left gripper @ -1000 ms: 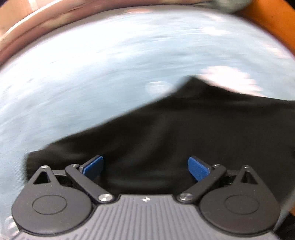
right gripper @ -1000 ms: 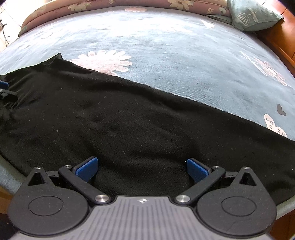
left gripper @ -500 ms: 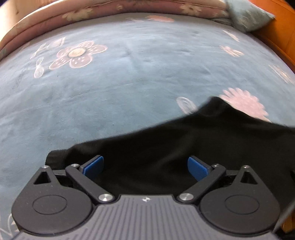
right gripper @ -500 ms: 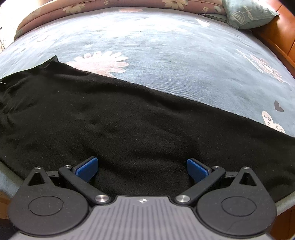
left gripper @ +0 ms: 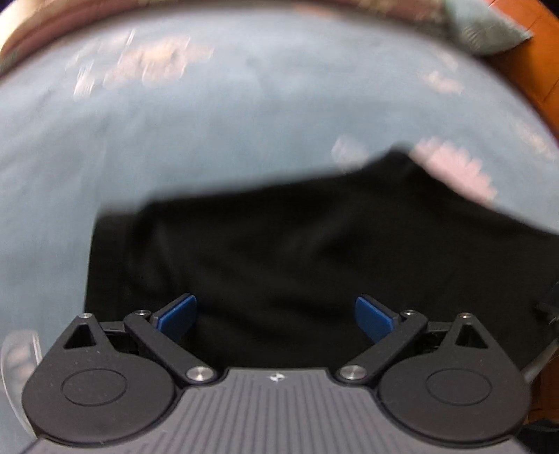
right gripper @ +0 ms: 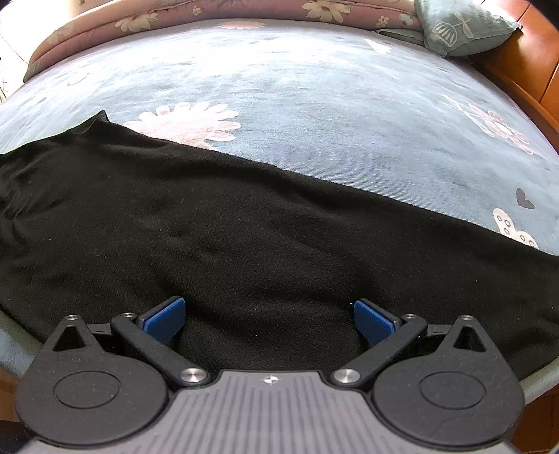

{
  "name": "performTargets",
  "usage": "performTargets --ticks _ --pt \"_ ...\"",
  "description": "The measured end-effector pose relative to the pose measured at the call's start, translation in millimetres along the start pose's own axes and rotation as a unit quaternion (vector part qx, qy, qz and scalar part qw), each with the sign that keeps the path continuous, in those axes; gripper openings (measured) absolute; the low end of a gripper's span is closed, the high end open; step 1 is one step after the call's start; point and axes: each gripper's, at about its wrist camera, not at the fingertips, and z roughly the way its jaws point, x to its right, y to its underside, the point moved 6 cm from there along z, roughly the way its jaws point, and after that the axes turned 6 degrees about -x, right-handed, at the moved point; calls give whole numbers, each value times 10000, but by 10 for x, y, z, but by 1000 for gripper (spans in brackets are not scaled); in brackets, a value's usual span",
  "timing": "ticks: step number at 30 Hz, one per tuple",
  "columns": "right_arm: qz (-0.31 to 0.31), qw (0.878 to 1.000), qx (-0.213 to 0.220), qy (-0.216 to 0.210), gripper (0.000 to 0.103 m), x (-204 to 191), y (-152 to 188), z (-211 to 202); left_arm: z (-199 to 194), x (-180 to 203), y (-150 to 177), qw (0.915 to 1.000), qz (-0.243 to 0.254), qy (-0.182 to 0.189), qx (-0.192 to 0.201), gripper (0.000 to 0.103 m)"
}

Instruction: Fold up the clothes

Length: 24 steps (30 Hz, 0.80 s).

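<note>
Plain black garment (right gripper: 223, 223) is lying on a blue bed (right gripper: 314, 104) that's sporting pink flowers; teal pillow (right gripper: 461, 28) is showing white doodles.

Left hand-held gripper (left gripper: 276, 317): matte black plastic, two round-lobed side plates with shallow oval recesses and triangular cut-outs, bare silver screws at the link pivots, ribbed grey centre housing bearing a small white emblem, blue flat rubbery pads on the fingertips (left gripper: 176, 310). Right hand-held gripper (right gripper: 269, 316): same black plates, silver screws, ribbed grey housing, white emblem, blue pads on the fingertips (right gripper: 374, 319).
</note>
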Motion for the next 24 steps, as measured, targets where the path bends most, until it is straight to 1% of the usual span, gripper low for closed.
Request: performTargets --ticks 1,3,5,6,8,11,12,13,15,16,18,19,21,23,24 --pt "5 10000 -4 3 103 -2 -2 0 21 -34 91 9999 -63 -82 -68 97" --pt "-9 10000 -13 -9 103 0 -1 -2 -47 -86 273 9996 -103 -240 -58 98" --pt "-29 10000 -17 -34 103 5 5 -8 -105 -102 384 9991 -166 -289 -267 98" --pt "-28 10000 -6 -33 103 4 12 -13 -134 -85 371 9991 -186 -241 -311 97" --pt "-8 10000 8 -23 103 3 18 -14 -218 -9 296 9995 -133 -144 -241 97" --pt "27 10000 25 -1 103 -2 20 -10 -268 157 219 9998 144 -9 -128 97" --pt "43 10000 22 7 103 -4 22 -11 -240 198 225 9996 228 13 -174 98" --pt "53 10000 12 11 103 -4 20 -11 -182 208 264 9992 255 6 -307 98" --pt "60 10000 -22 11 103 -5 18 -10 -65 175 396 9981 203 -127 -570 99" --pt "52 10000 -47 3 103 -1 13 -7 -76 176 431 9983 216 -176 -519 99" --pt "40 9999 -93 -11 103 6 6 -7 -118 234 437 9974 195 -221 -655 98" --pt "32 9999 -96 -14 103 7 7 -7 -163 286 395 9977 183 -177 -632 98" --pt "2 9999 -129 -21 103 10 7 -10 -284 492 213 9987 353 77 -356 98" --pt "36 9996 -278 -31 103 21 -16 -8 -356 787 -45 9969 665 424 -41 98" --pt "73 9993 -357 -32 103 26 -30 -7 -356 958 -195 9943 823 666 113 99"
